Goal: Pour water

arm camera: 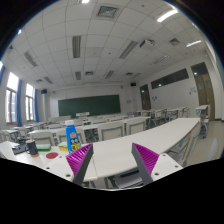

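My gripper [112, 149] is open and empty, held high over a white table [120, 152]. Its two purple pads stand wide apart, with only the tabletop showing between them. A blue container with a yellow label [72, 135] stands upright on the table just left of and beyond the left finger [82, 160]. A small red object [51, 155] and a dark object [32, 148] lie on the table further left; I cannot tell what they are.
This is a classroom with rows of white desks [110, 126] ahead and a green chalkboard [88, 104] on the far wall. Windows [12, 100] run along the left side. More desks stand to the right [185, 115].
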`<act>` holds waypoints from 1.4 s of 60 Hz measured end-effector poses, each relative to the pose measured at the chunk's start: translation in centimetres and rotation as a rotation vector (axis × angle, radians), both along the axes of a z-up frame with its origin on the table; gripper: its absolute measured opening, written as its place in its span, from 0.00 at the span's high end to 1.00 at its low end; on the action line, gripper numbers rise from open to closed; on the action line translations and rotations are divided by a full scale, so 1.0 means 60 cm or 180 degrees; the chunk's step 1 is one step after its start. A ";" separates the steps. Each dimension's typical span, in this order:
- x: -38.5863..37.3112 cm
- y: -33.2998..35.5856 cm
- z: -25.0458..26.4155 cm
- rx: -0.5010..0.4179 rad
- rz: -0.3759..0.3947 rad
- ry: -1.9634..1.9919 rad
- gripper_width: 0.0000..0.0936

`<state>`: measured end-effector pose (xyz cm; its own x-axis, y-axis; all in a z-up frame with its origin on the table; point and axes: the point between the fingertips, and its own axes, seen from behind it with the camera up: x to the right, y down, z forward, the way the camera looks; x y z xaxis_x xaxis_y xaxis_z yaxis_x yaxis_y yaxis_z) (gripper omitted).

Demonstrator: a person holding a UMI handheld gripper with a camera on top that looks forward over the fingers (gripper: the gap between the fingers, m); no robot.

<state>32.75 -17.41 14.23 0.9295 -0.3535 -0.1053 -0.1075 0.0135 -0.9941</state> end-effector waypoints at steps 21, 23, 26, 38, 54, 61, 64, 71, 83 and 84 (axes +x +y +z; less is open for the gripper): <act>-0.087 0.146 -0.016 -0.0298 0.0487 -0.0072 0.12; -0.104 0.172 -0.022 -0.0339 0.0563 -0.0093 0.12; -0.123 0.193 -0.026 -0.0391 0.0730 -0.0130 0.12; -0.169 0.324 -0.055 -0.0655 0.0979 -0.0292 0.13; -0.179 0.442 -0.112 -0.0888 0.0815 -0.0068 0.42; -0.189 0.451 -0.127 -0.0818 0.0649 -0.0215 0.55; -0.192 0.451 -0.125 -0.0808 0.0608 -0.0255 0.59; -0.201 0.450 -0.115 -0.0925 0.0515 -0.0613 0.62; -0.292 0.466 0.024 -0.1047 0.0281 -0.2385 0.62; -0.304 0.468 0.041 -0.1054 0.0247 -0.2590 0.62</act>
<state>14.49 10.69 16.70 0.6942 -0.1812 0.6966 0.6470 -0.2669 -0.7142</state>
